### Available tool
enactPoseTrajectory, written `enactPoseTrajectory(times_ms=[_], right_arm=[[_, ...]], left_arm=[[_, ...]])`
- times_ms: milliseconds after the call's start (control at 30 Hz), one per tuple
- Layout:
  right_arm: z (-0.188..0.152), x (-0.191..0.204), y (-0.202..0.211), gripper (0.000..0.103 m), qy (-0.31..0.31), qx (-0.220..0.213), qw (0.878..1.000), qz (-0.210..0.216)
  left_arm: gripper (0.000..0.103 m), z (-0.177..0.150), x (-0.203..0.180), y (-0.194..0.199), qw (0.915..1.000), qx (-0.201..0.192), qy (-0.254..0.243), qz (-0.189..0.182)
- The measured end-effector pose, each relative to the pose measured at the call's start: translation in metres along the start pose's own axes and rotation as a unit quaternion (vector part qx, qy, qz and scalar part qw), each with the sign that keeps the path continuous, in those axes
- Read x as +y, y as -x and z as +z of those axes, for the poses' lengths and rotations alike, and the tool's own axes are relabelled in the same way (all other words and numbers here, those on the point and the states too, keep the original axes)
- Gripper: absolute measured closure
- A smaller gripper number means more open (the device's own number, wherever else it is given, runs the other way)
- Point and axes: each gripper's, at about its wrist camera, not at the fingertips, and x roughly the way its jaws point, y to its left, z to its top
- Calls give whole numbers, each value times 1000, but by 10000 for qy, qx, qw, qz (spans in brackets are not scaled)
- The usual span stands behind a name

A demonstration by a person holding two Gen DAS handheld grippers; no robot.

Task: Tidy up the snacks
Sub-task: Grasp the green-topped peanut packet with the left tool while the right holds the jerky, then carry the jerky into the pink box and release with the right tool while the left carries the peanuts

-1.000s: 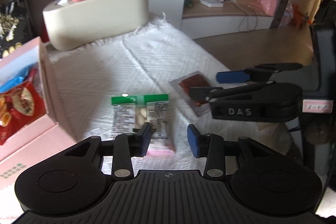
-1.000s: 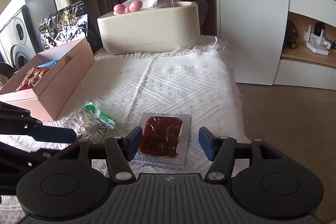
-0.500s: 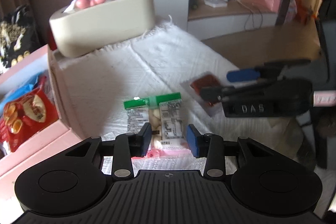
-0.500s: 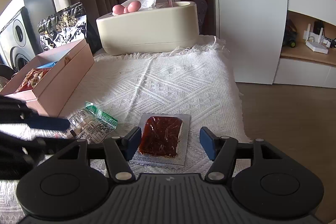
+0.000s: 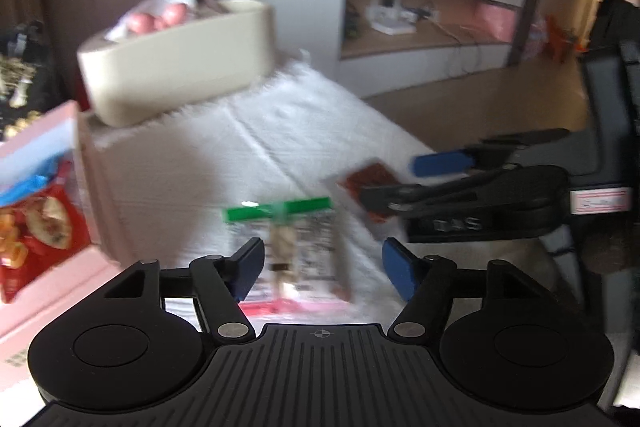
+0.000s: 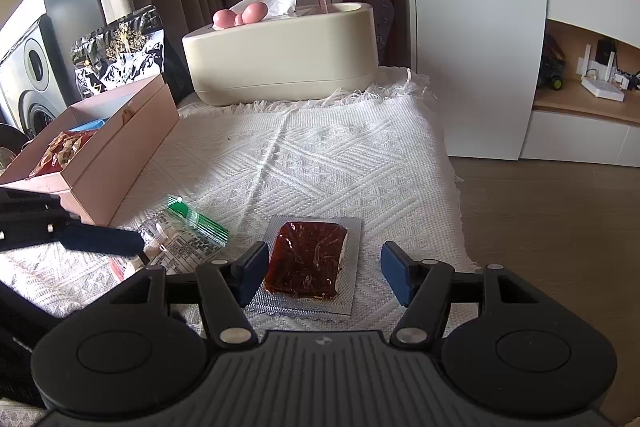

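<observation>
A clear snack packet with a green top (image 5: 296, 247) lies on the white cloth (image 5: 256, 155), between the blue pads of my left gripper (image 5: 324, 269). Its jaws are opening and the pads stand clear of the packet; this view is blurred. A dark red snack in a silver foil pack (image 6: 308, 259) lies between the fingers of my right gripper (image 6: 324, 275), which is open and not pressing on it. The green-topped packet (image 6: 180, 243) shows to its left, with one left fingertip (image 6: 100, 241) over its near end. In the left wrist view, the right gripper (image 5: 404, 183) hangs over the red pack (image 5: 370, 177).
An open pink box (image 6: 120, 155) holding red and blue snack bags stands at the left. A beige tissue box (image 6: 280, 55) sits at the cloth's far end, a black-and-silver bag (image 6: 120, 47) behind the pink box. The cloth's right edge drops to a wooden floor (image 6: 540, 227).
The left gripper's jaws have spread much wider and it has closed in a little over the green-topped packet. The right gripper and the red pack have stayed put.
</observation>
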Motion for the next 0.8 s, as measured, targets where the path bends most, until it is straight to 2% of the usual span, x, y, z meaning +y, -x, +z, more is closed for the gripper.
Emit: enactPoseTrajectory(times_ms=[133, 300, 367, 533, 800], right_arm=[[0, 0, 0, 39, 11, 8, 10000, -2], [0, 0, 0, 39, 12, 8, 10000, 3], [0, 0, 0, 39, 12, 8, 10000, 4], [0, 0, 0, 38, 12, 7, 10000, 4], [0, 1, 0, 37, 26, 3, 10000, -17]], left_arm=[[31, 1, 12, -10, 9993, 159, 235, 258], [29, -2, 17, -23, 9989, 354, 239, 170], [29, -4, 14, -25, 9994, 257, 140, 204], [29, -4, 18, -26, 9995, 172, 253, 124], [36, -7, 20, -16, 9997, 144, 175, 0]])
